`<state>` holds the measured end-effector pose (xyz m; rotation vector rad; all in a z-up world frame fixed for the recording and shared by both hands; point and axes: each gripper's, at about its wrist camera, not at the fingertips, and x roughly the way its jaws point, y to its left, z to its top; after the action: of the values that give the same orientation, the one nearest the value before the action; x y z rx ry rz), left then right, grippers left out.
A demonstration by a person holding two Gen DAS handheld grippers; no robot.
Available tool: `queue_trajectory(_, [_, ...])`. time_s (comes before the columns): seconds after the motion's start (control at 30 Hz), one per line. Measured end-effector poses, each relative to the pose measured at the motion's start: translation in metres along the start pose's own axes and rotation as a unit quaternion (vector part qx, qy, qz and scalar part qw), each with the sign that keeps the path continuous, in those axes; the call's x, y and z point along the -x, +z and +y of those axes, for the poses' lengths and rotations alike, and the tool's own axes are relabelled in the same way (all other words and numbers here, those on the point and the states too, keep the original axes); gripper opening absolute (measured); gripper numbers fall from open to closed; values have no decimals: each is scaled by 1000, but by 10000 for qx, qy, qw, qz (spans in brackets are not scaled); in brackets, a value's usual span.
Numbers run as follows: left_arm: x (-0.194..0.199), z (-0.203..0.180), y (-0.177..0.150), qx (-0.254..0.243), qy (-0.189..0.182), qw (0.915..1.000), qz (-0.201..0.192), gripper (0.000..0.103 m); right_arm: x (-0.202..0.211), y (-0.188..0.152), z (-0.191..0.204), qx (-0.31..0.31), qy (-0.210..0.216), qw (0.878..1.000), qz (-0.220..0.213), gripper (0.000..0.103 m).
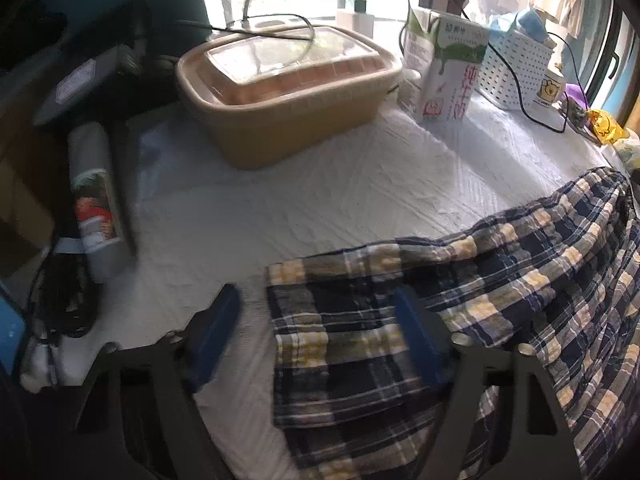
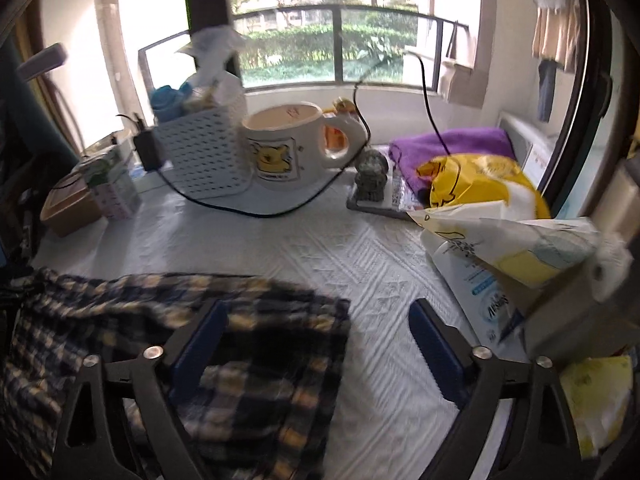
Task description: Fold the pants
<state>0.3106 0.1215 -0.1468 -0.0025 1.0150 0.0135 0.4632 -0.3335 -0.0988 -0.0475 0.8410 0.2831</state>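
The plaid pants, navy, white and yellow, lie on a white textured cloth. In the left wrist view their left hem end lies between the fingers of my left gripper, which is open with blue pads; the right pad rests over the fabric. In the right wrist view the pants fill the lower left. My right gripper is open, its left pad over the fabric and its right pad over the bare cloth.
A tan lidded container, a milk carton and a white basket stand at the back. A can lies at the left. A bear mug, a black cable, a yellow bag and wipes packs crowd the right.
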Motion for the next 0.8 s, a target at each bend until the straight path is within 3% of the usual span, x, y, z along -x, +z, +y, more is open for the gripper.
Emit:
queue_trajectory(0.03, [0, -2, 1, -28, -43, 10000, -32, 69, -5, 0, -2, -50, 55, 10000, 62, 81])
queue_trajectory(0.13, [5, -12, 3, -200, -227, 9995, -130, 39, -24, -3, -5, -166, 379, 9985, 355, 76])
queue_trajectory(0.17, [6, -14, 4, -244, -291, 9992, -135, 24, -29, -5, -3, -146, 474, 9978, 431, 73])
queue_trajectory(0.2, [7, -17, 5, -290, -338, 9989, -131, 15, -34, -8, -1, -131, 545, 9972, 491, 60])
queue_trajectory(0.27, [7, -19, 7, -342, -347, 9987, -127, 9, -36, -11, 3, -64, 449, 9980, 436, 44])
queue_trajectory(0.3, [7, -20, 8, -343, -327, 9988, -156, 9, -36, -11, 4, -55, 563, 9974, 455, 24])
queue_trajectory(0.53, [39, -16, 32, -281, -66, 9940, -1051, 5, -7, 13, 27, 442, 147, 9987, -223, 22])
queue_trajectory(0.8, [63, -13, 81, -144, 385, 9804, -1926, 5, 15, 58, 38, 710, -273, 9926, -946, 20])
